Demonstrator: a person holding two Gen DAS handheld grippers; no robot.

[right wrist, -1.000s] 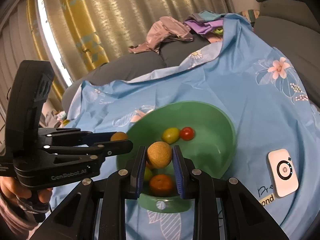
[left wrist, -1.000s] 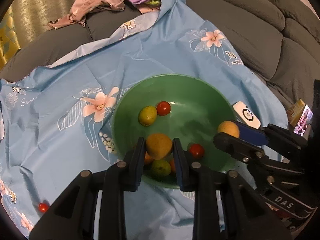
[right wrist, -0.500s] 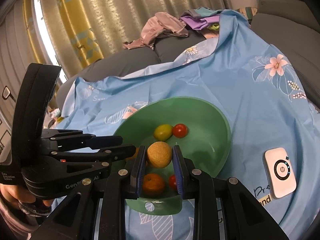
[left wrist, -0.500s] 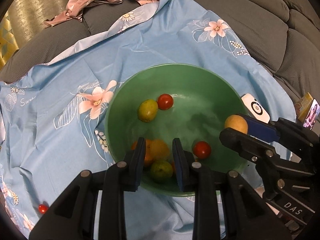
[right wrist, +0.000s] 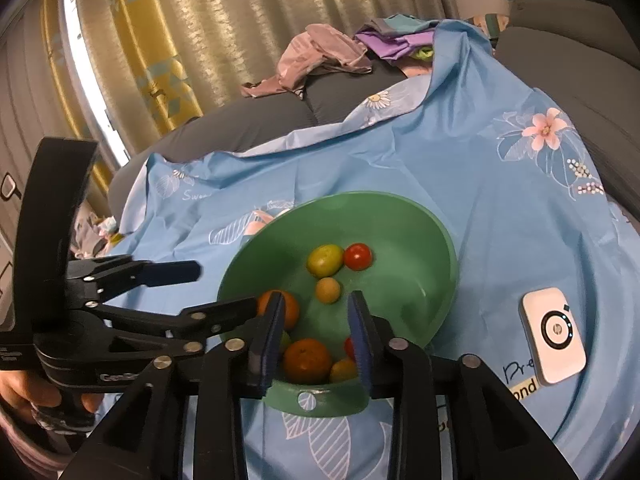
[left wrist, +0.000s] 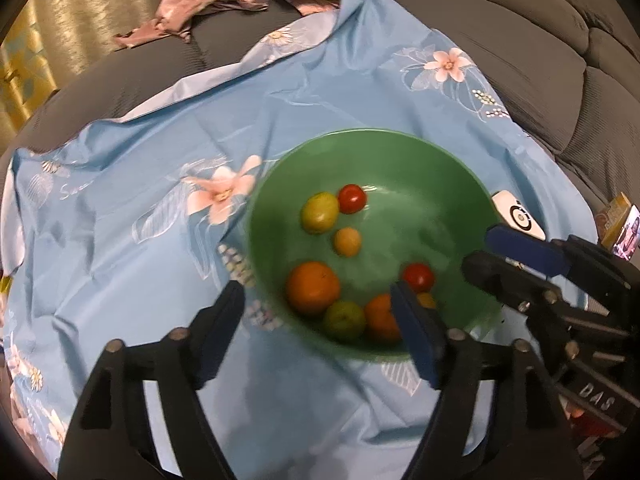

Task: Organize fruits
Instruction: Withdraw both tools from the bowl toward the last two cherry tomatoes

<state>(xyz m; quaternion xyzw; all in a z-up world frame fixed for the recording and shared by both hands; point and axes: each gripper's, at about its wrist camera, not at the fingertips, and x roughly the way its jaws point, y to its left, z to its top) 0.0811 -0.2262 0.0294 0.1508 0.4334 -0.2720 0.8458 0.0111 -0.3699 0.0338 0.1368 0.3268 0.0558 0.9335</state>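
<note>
A green bowl [left wrist: 460, 184] [right wrist: 436, 248] sits on a blue flowered cloth and holds several fruits: oranges [left wrist: 313, 288] [right wrist: 307, 360], a yellow-green fruit [left wrist: 319, 212] [right wrist: 325, 260], red tomatoes [left wrist: 352, 198] [right wrist: 358, 257] and a small tan fruit [left wrist: 347, 241] [right wrist: 328, 289]. My left gripper [left wrist: 320, 316] is open and empty over the bowl's near rim. My right gripper [right wrist: 316, 328] is open and empty above the bowl; it also shows in the left wrist view [left wrist: 492, 254], at the bowl's right rim.
A white round-button device [right wrist: 554, 340] [left wrist: 518, 216] lies on the blue cloth [left wrist: 140, 160] right of the bowl. Clothes [right wrist: 320, 56] are piled on the grey sofa behind. A small box [left wrist: 616, 216] sits at the far right. Curtains [right wrist: 180, 32] hang at the left.
Both grippers opened and released their fruits into the bowl. The left gripper pulled back and up; a small tan fruit now lies mid-bowl.
</note>
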